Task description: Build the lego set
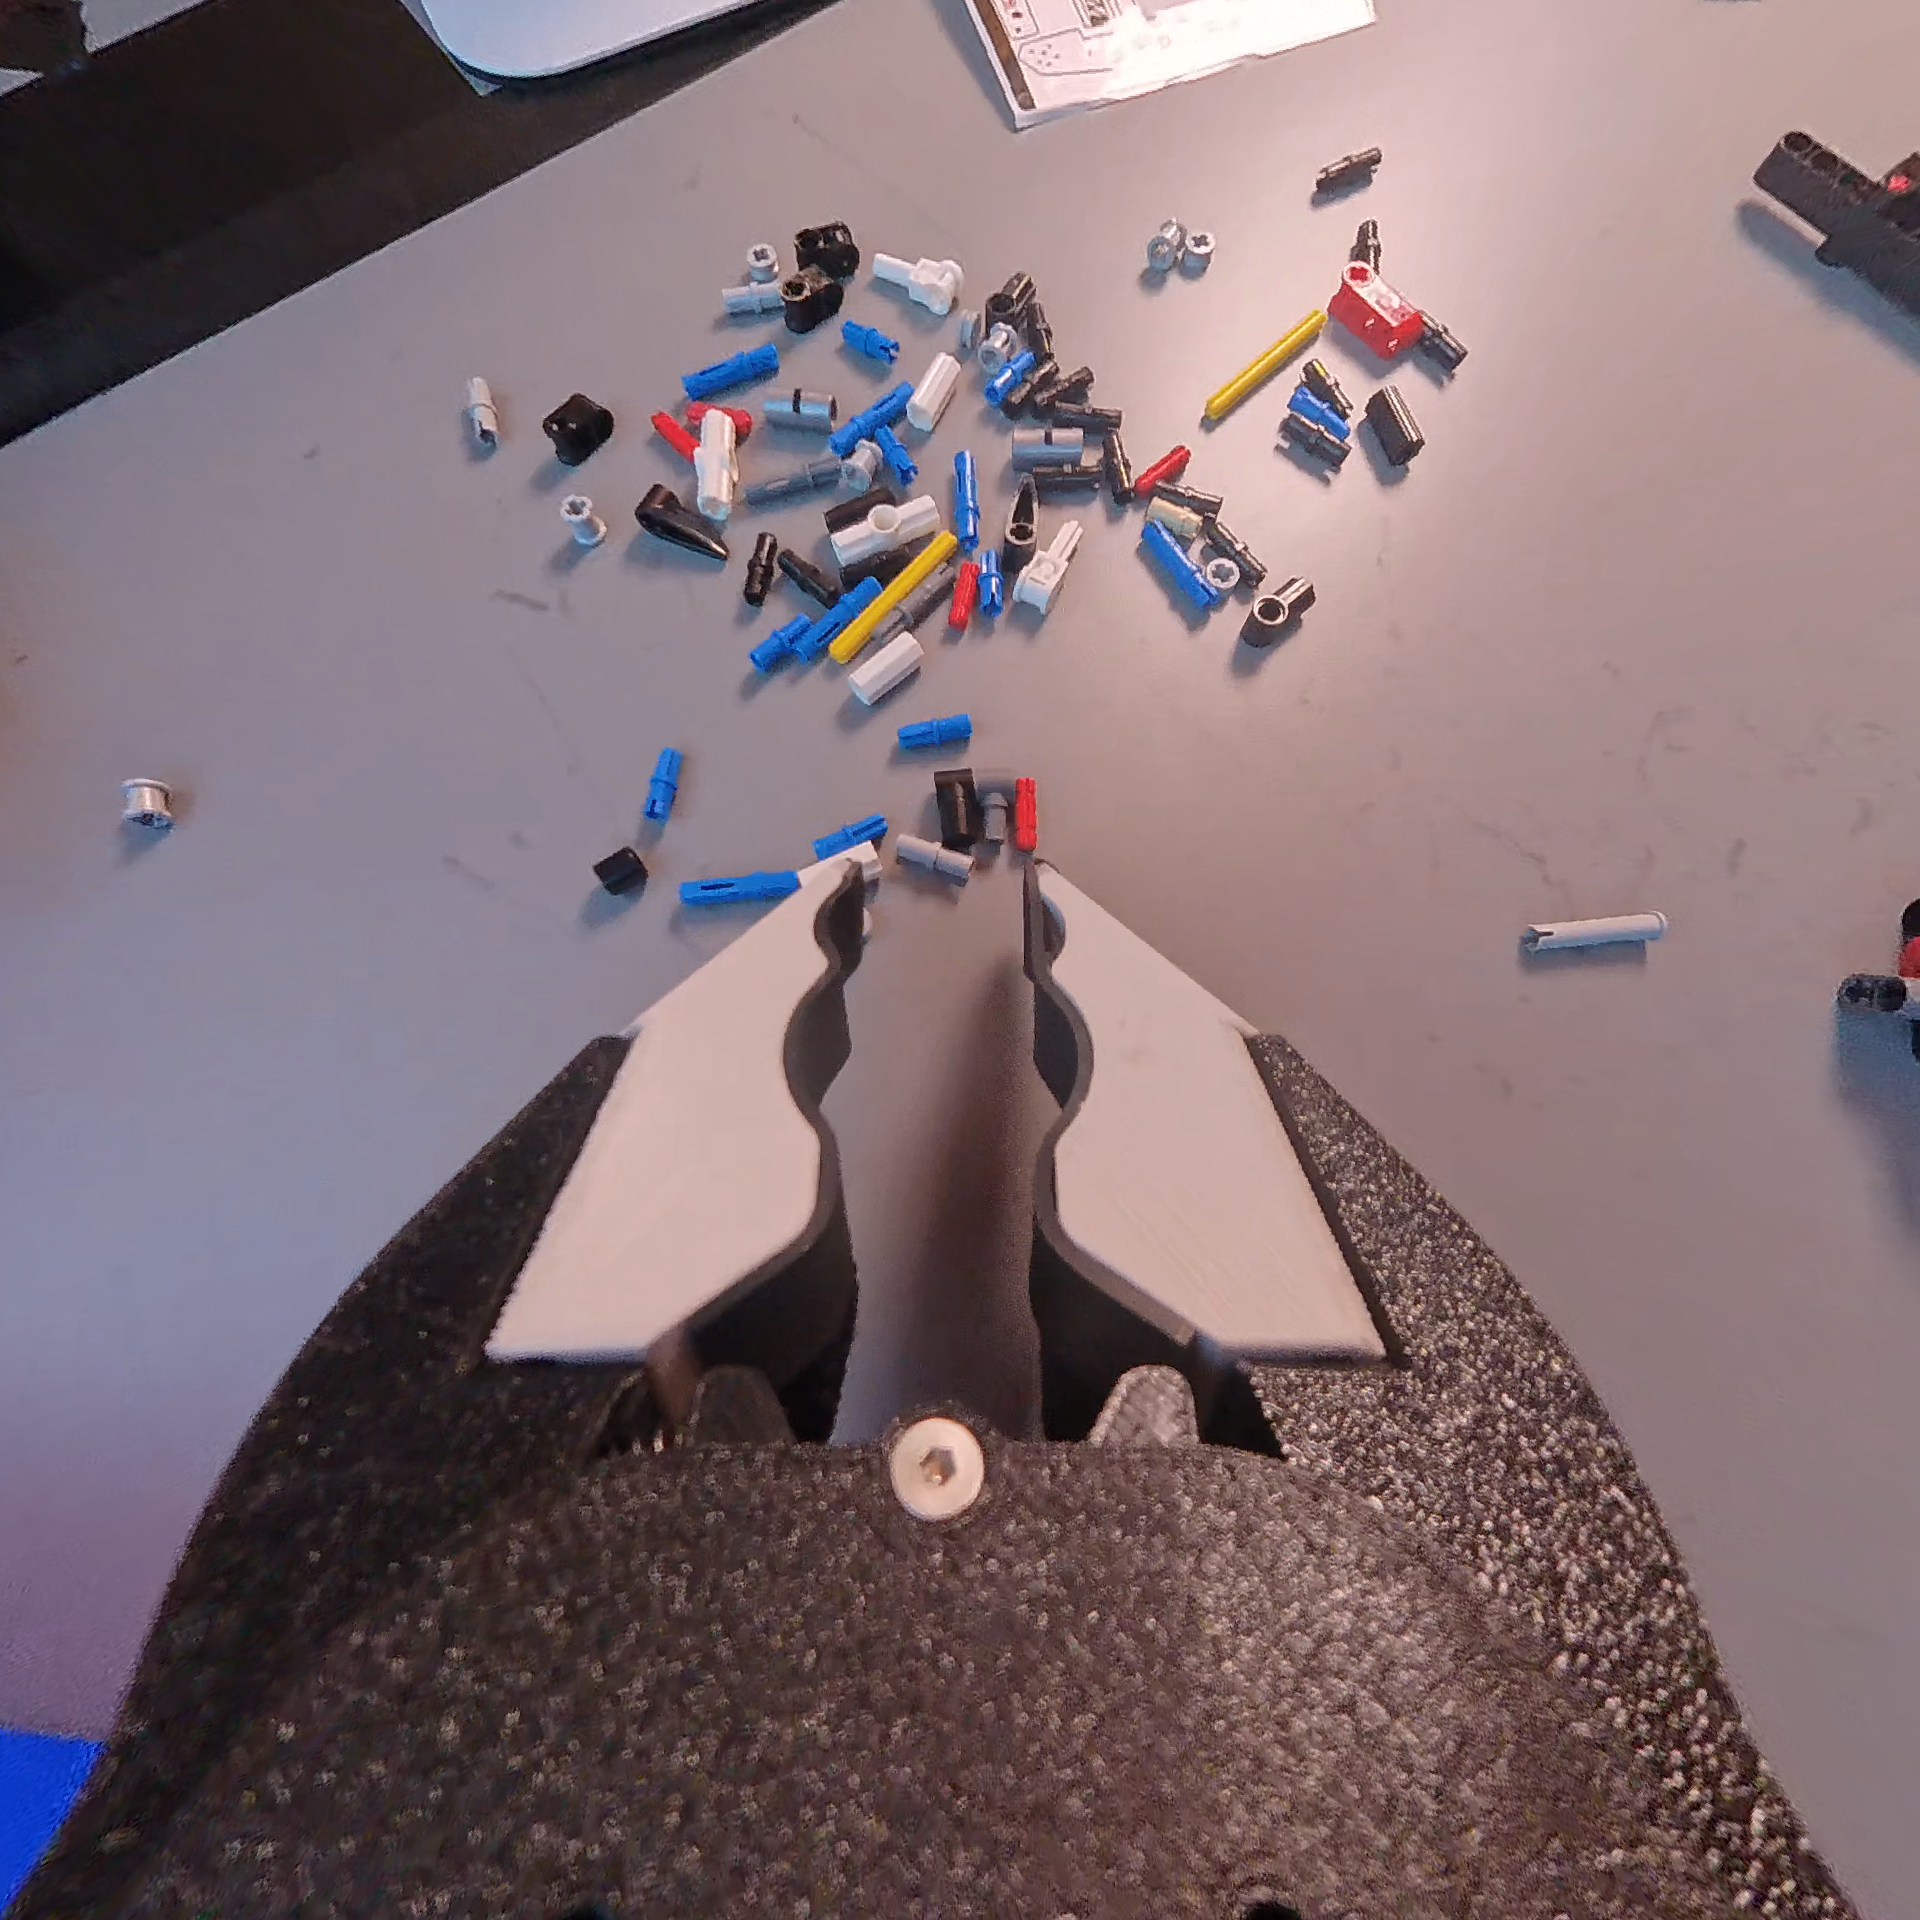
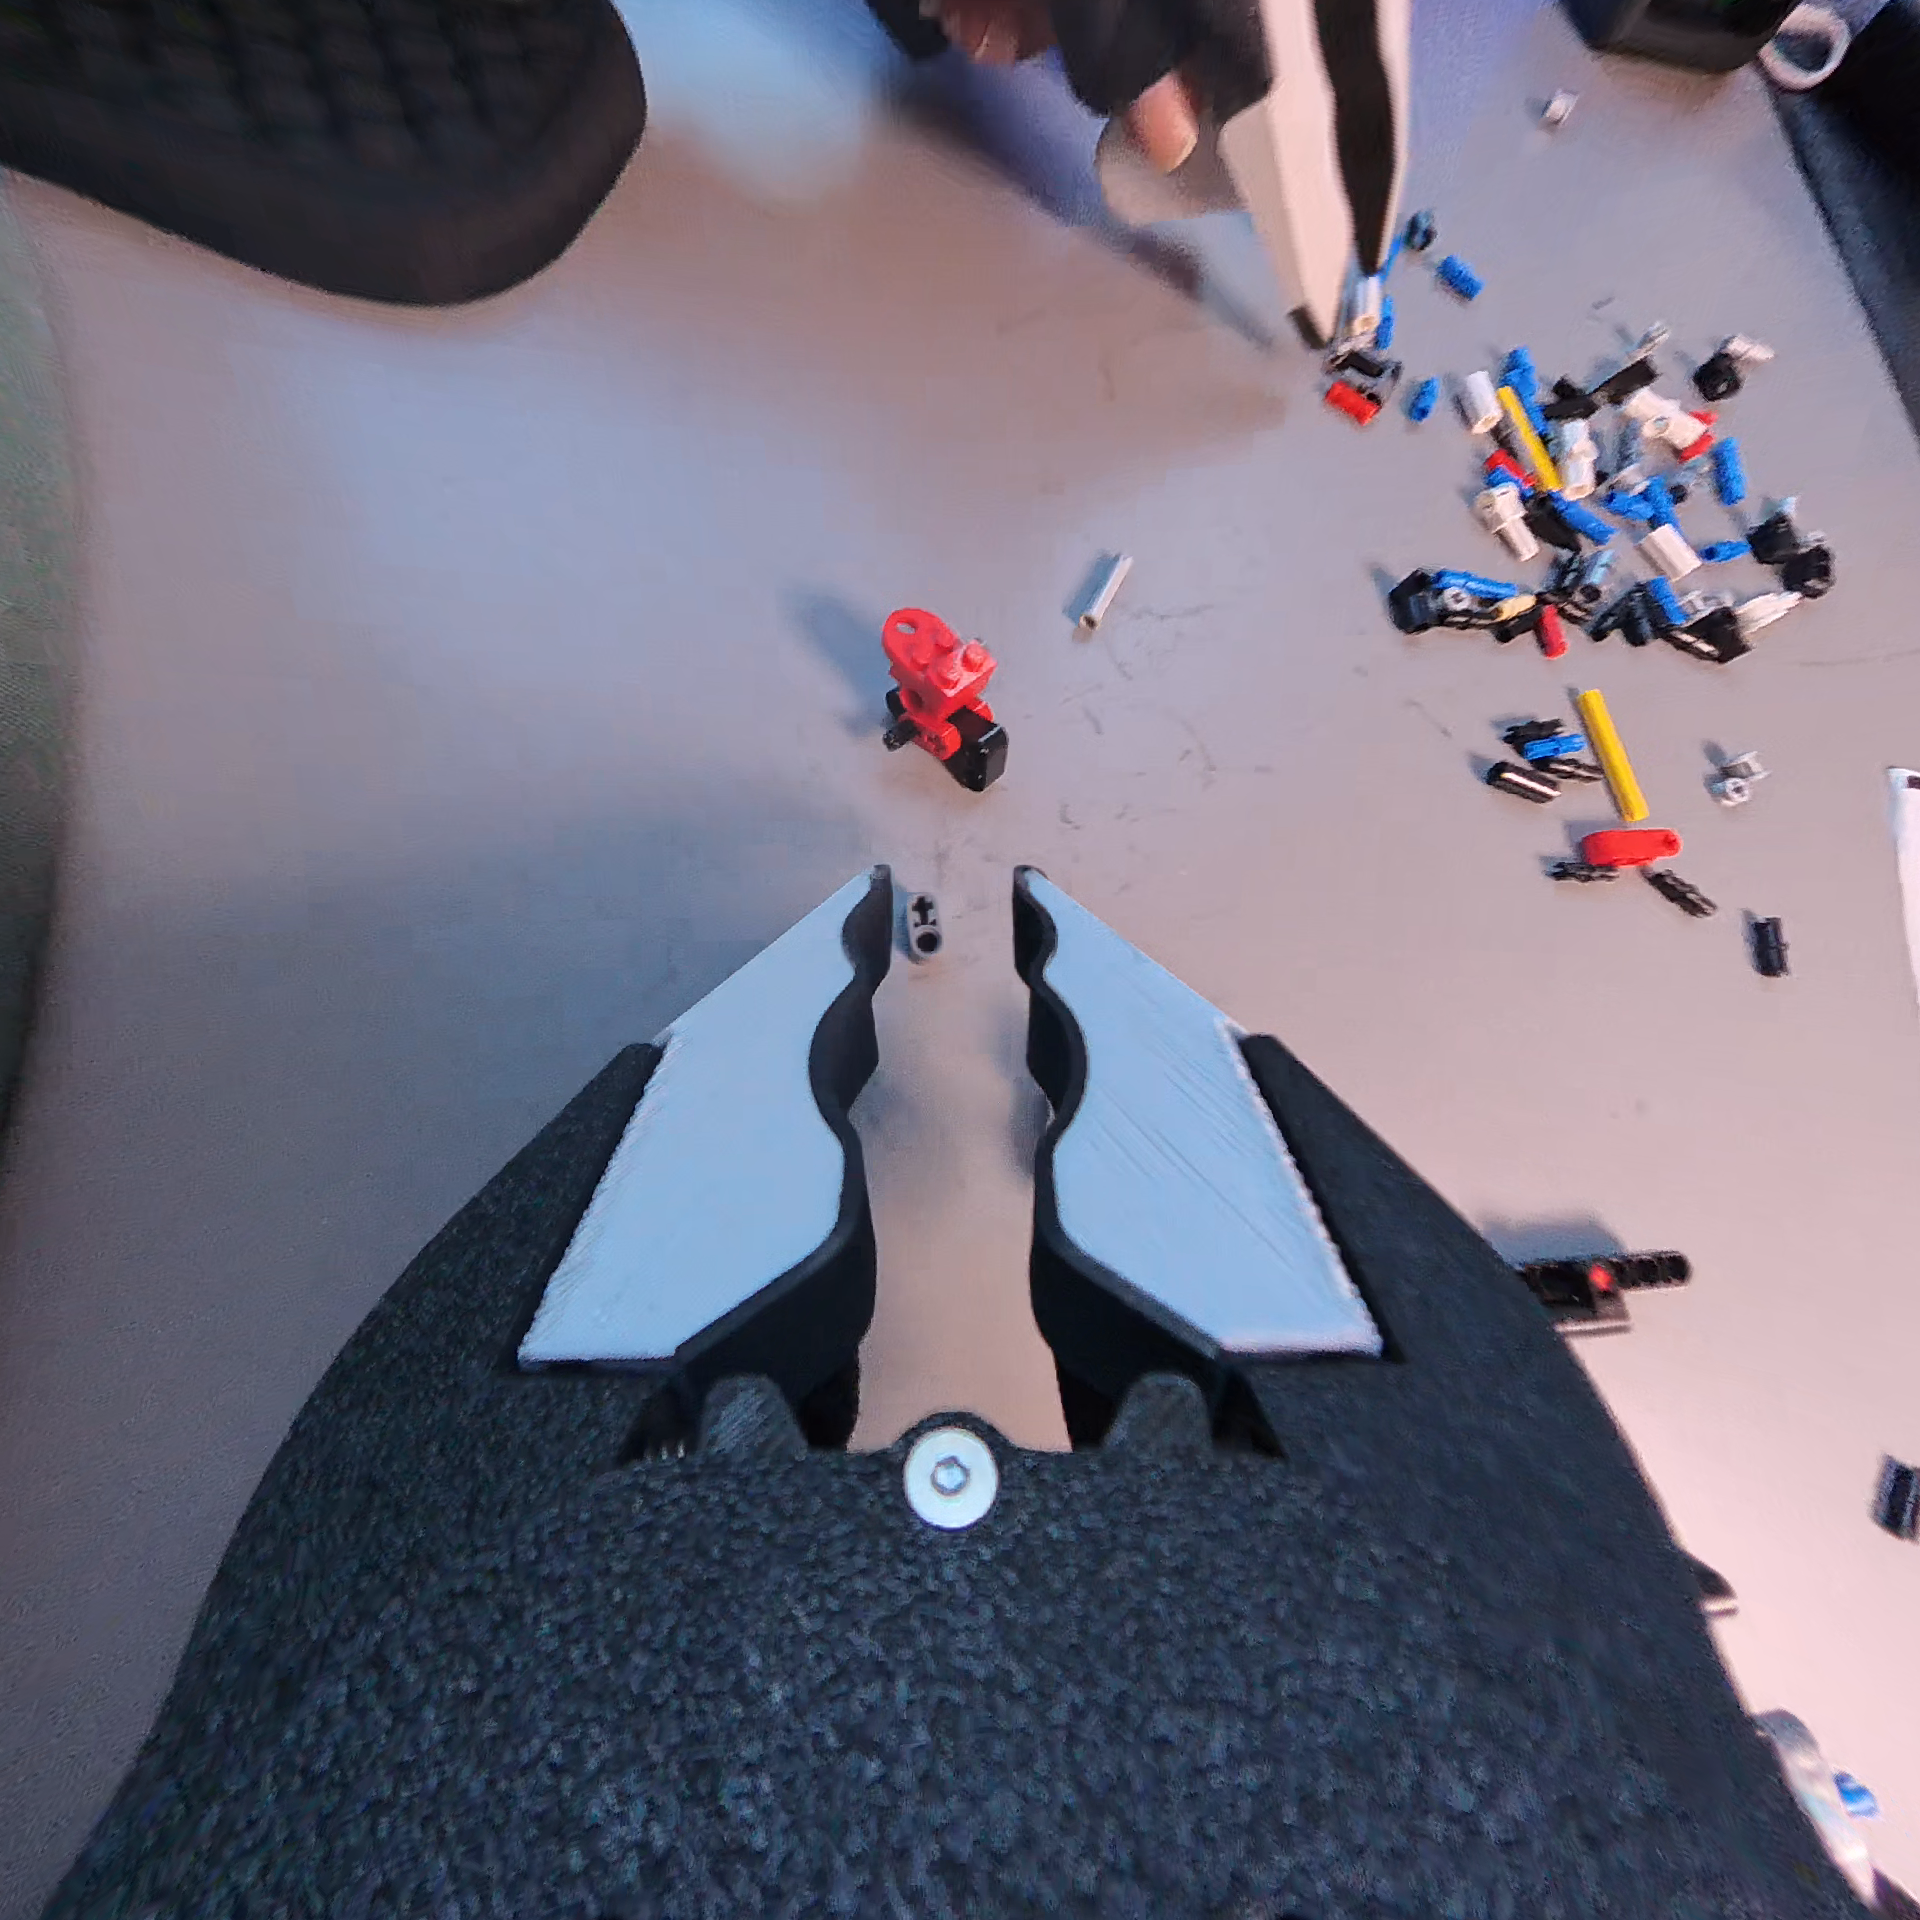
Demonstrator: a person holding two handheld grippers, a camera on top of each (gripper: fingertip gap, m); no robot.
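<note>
The left gripper hovers low over the grey counter, its jaws apart at a moderate gap and holding nothing; the tips sit just short of a small cluster of a black piece, a grey pin and a red pin. Beyond them the main pile of lego parts spreads toward the far edge, where a printed sheet lies; its writing is too small to read. A yellow axle lies beside a red block. The right gripper is likewise moderately open and empty, with a small grey connector on the counter just beside its left finger. Ahead of it stands a red and black assembly, well apart from the pile. No brand marks are legible.
</note>
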